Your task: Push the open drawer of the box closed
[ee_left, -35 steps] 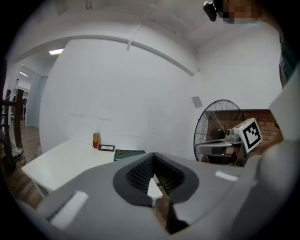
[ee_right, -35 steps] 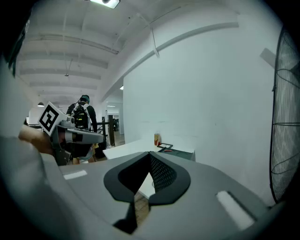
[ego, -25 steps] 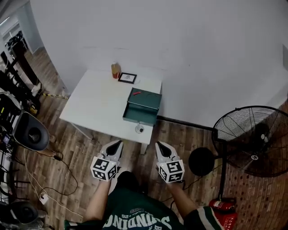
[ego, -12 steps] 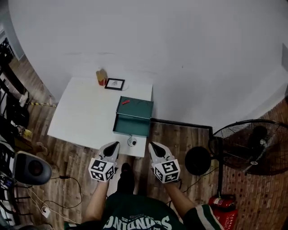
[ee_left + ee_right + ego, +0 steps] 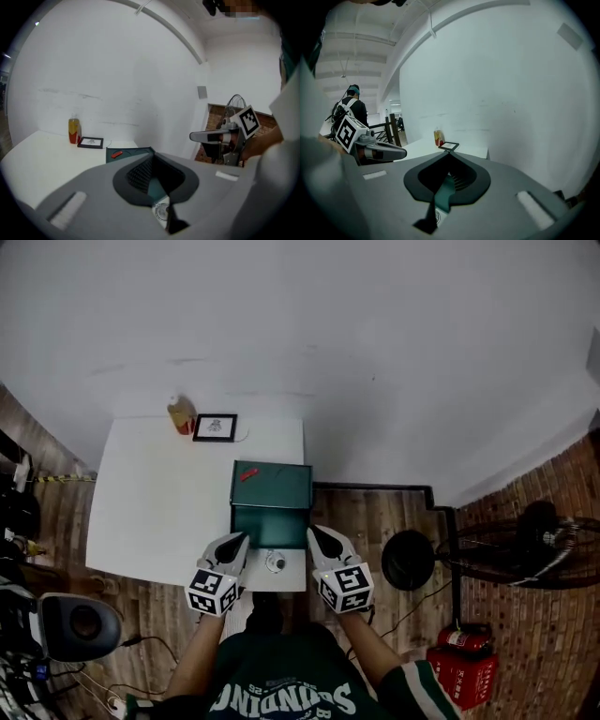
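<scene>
The green box (image 5: 272,486) sits at the white table's (image 5: 159,512) right front, its open drawer (image 5: 271,526) pulled toward me. A small red item (image 5: 248,474) lies on the box top. My left gripper (image 5: 240,538) and right gripper (image 5: 313,532) are both shut, empty, and hover at the drawer's front corners, left and right, apart from it. In the left gripper view the box (image 5: 129,153) lies just past the shut left gripper (image 5: 152,155). In the right gripper view, green shows under the shut right gripper (image 5: 449,154).
A small round object (image 5: 275,562) lies on the table in front of the drawer. A bottle (image 5: 180,415) and a framed picture (image 5: 215,427) stand at the table's back by the white wall. A floor fan (image 5: 525,549) and a red fire extinguisher (image 5: 459,671) stand at the right.
The person has stepped up to the table. Box and drawer now lie right in front of both grippers, which have closed in on the table's front edge. Both stay shut.
</scene>
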### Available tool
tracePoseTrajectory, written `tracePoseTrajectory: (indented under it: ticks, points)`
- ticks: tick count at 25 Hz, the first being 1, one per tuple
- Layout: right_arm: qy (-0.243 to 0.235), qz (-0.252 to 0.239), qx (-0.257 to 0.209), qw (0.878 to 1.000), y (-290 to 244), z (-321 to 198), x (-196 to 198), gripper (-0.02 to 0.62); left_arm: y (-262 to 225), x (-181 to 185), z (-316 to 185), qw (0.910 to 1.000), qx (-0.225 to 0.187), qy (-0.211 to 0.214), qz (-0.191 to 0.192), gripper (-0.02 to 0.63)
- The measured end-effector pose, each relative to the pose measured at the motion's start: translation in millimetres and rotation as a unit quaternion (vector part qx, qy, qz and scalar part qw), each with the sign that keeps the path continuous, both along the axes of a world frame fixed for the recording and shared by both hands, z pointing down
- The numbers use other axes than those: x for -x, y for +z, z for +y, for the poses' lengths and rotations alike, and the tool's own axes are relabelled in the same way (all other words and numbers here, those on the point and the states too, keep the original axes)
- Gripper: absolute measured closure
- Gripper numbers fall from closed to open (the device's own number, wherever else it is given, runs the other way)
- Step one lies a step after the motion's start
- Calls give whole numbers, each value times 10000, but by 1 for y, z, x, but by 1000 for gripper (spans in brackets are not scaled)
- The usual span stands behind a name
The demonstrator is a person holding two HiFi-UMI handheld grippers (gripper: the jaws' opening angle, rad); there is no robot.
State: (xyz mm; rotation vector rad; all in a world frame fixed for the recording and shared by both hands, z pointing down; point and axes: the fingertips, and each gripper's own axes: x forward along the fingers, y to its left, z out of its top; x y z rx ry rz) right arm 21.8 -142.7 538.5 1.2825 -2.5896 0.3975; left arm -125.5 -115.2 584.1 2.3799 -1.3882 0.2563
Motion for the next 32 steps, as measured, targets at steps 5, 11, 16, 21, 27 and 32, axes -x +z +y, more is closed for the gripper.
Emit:
tracePoseTrajectory:
  ticks: [5, 11, 16, 21, 27, 32]
  points:
    - [133, 38, 131, 9998, 8, -14, 1, 594, 7, 2, -20, 9999, 98, 108, -4, 554]
    - [52, 64, 245, 9997, 16, -21, 1, 594, 19, -4, -16, 9994, 312, 57, 125, 554]
    - [-124, 105, 387, 9991, 27, -12, 0, 594, 48, -14, 9, 9974, 683, -117, 176, 552]
    - [-173, 151, 557, 9982, 42, -3, -8, 594, 88, -29, 38, 9927, 1168, -203, 226, 510]
    - [-232, 200, 645, 9974, 50, 5, -14, 594, 133, -43, 55, 9838, 1762, -197, 253, 439]
    - [-246, 253, 673, 9971, 51, 11, -20, 594, 158, -53, 48, 9741, 2169, -361, 529, 440]
